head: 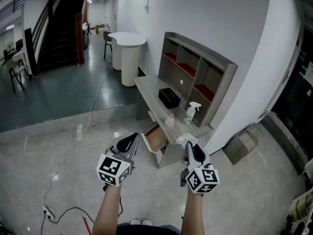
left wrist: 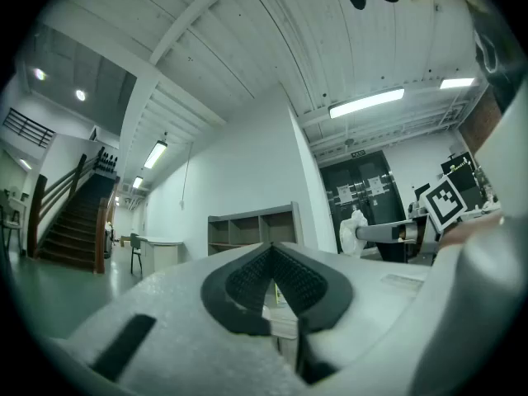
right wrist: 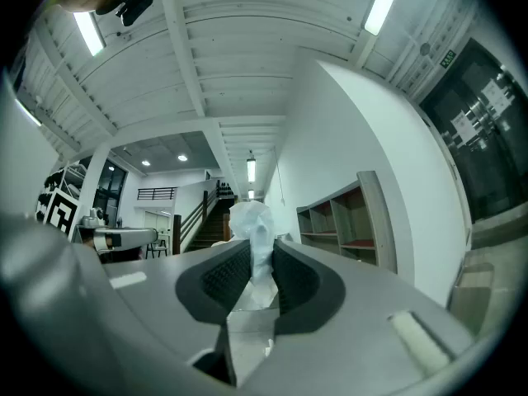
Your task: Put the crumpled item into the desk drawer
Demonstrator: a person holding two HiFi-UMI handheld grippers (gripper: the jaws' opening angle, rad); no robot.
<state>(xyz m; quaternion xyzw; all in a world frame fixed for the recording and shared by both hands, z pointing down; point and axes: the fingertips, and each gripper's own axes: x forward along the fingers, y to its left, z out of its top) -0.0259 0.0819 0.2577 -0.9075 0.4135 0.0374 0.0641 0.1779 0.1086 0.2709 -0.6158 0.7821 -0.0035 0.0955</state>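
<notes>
Our right tool (right wrist: 254, 258) is clenched on the crumpled item (right wrist: 250, 219), a white wad that sticks up past the pads, so it rides secure while we stand well short of the desk. Our left tool (left wrist: 273, 264) is pinched together on nothing, free to handle the drawer (head: 156, 138). That drawer hangs open under the near end of the tabletop (head: 149, 87), seemingly wide enough to take the wad.

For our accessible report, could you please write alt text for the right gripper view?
The right gripper has its dark jaws shut on a crumpled white tissue that sticks up above them. Beyond stand a white wall with a wooden shelf unit at right, a staircase in the distance and ceiling strip lights.
</notes>
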